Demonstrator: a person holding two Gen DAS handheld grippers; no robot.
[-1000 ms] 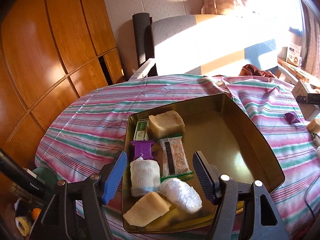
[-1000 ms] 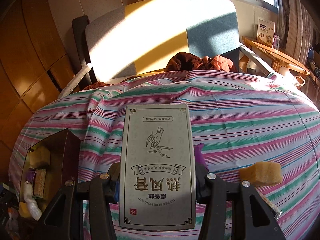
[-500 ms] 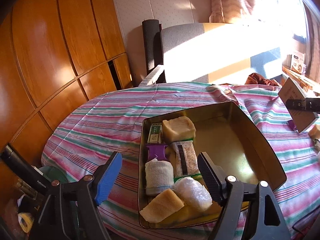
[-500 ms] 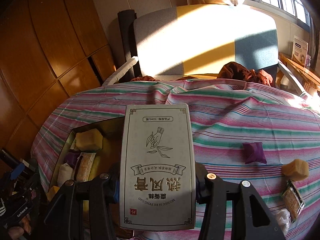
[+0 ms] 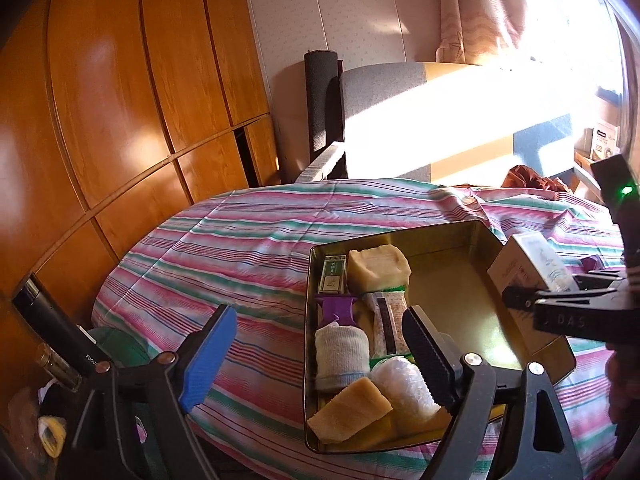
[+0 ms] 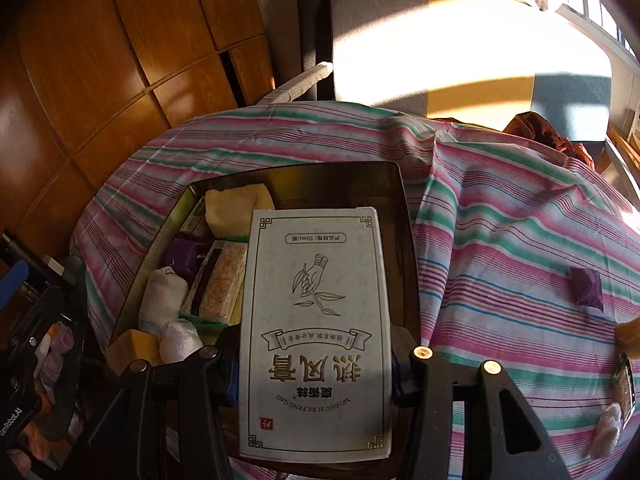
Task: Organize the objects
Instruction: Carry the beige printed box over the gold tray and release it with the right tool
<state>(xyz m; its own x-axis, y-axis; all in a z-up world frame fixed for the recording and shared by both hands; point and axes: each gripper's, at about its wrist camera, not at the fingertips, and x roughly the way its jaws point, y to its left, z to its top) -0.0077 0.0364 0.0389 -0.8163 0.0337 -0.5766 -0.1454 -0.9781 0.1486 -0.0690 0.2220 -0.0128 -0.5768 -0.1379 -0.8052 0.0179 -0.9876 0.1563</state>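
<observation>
A gold metal tin [image 5: 440, 232] sits on the striped tablecloth [image 5: 240, 248]. Along its left side it holds a beige block [image 5: 378, 268], a purple piece [image 5: 336, 308], a snack packet [image 5: 388, 320], a white roll [image 5: 340, 352] and a yellow wedge [image 5: 348, 408]. My left gripper [image 5: 318, 316] hovers at the tin's near left corner, its jaws opening with nothing between them. My right gripper [image 6: 314, 360] is shut on a tall white printed box [image 6: 316, 320] held over the tin [image 6: 404, 240]. In the left wrist view the box [image 5: 528, 264] hangs above the tin's right rim.
A purple pouch [image 6: 586, 292], a yellow block [image 6: 628, 336] and a small packet [image 6: 626, 384] lie on the cloth to the right. A grey chair [image 5: 400, 120] stands behind the table. A black flask [image 5: 56, 320] is at the left, below the table edge.
My right gripper has carried the white box leftward from the loose items to above the tin. My left gripper has drawn back from the tin and its jaws have widened.
</observation>
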